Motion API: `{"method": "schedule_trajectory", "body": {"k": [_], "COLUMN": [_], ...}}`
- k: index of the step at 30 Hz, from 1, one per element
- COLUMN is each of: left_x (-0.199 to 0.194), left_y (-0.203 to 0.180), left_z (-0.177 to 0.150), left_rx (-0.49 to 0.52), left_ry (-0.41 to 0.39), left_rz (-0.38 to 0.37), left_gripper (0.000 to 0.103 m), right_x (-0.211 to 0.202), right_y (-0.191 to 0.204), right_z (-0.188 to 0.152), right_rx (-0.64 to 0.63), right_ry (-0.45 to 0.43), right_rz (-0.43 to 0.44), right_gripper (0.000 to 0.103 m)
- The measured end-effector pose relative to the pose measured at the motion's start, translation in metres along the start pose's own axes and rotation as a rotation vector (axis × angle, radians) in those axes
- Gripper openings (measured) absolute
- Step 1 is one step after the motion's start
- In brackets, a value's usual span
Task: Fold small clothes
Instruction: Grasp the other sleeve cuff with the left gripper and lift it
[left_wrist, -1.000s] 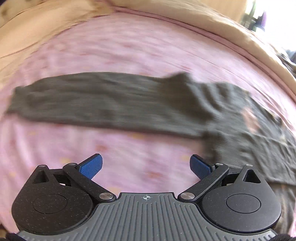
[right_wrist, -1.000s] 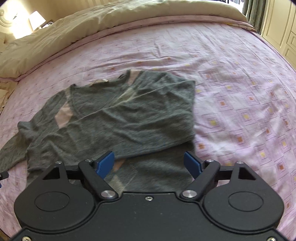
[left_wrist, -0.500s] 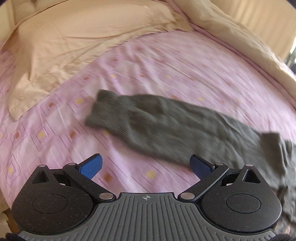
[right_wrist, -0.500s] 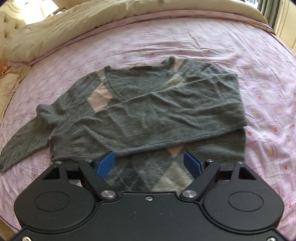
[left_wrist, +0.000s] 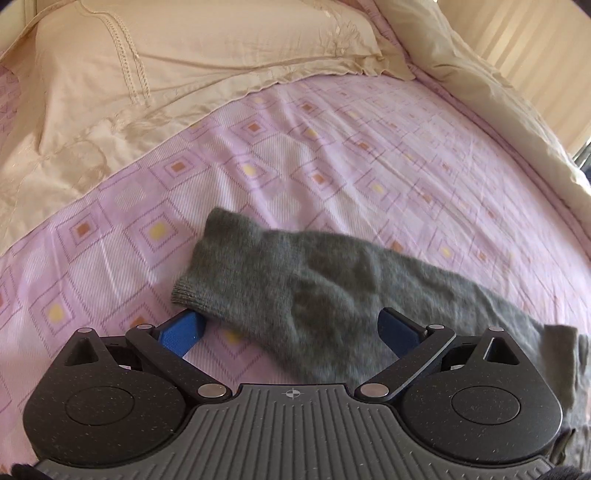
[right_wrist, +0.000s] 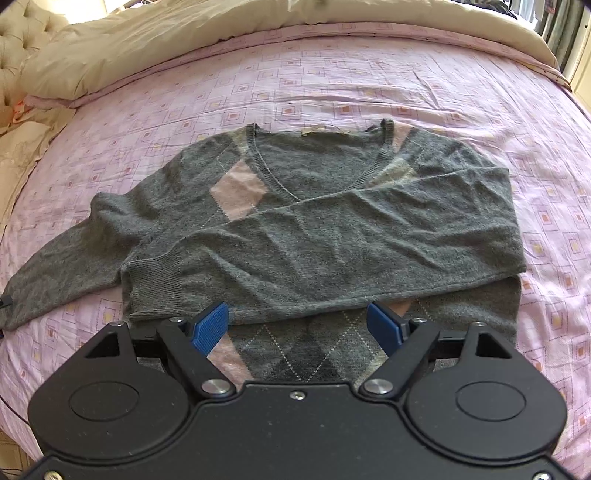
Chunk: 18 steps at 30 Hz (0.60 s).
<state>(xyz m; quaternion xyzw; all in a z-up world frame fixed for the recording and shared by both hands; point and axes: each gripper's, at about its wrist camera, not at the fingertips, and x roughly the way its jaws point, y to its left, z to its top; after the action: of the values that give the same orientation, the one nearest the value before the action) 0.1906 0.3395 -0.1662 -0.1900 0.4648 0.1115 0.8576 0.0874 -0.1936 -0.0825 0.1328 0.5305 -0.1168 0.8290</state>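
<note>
A grey sweater with pink diamonds lies flat on the pink patterned bedspread, one sleeve folded across its chest. The other sleeve stretches out sideways, its cuff between the spread blue fingers of the left gripper. The right gripper hangs released over the sweater's lower part. A cream pillow lies beyond.

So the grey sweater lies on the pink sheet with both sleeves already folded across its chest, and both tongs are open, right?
Not quite: only one sleeve is folded across the chest of the grey sweater. The other sleeve lies stretched out on the pink sheet, as the left wrist view shows. Left tongs and right tongs are open.
</note>
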Motion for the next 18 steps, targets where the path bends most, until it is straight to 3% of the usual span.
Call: {"method": "schedule_trajectory", "body": {"k": [2, 7, 10, 12, 18], "left_x": [0.002, -0.004, -0.005, -0.007, -0.032], "left_y": [0.0, 0.002, 0.003, 0.005, -0.005], "left_z": [0.002, 0.005, 0.005, 0.005, 0.001], "left_rx": [-0.007, -0.019, -0.023, -0.033, -0.042], "left_ry": [-0.014, -0.041, -0.037, -0.033, -0.108], "left_rz": [-0.007, -0.013, 0.015, 0.011, -0.003], "left_gripper": [0.096, 0.046, 0.031, 0.014, 0.01], "right_x": [0.0, -0.001, -0.001, -0.002, -0.005], "right_y": [0.001, 0.002, 0.003, 0.005, 0.003], "right_z": [0.001, 0.003, 0.002, 0.001, -0.002], "right_rx": [-0.002, 0.001, -0.009, -0.013, -0.038], "right_ry": [0.0, 0.001, 0.001, 0.001, -0.003], "right_rz": [-0.003, -0.004, -0.001, 0.006, 0.03], "right_gripper": [0.083, 0.083, 0.083, 0.083, 0.083]}}
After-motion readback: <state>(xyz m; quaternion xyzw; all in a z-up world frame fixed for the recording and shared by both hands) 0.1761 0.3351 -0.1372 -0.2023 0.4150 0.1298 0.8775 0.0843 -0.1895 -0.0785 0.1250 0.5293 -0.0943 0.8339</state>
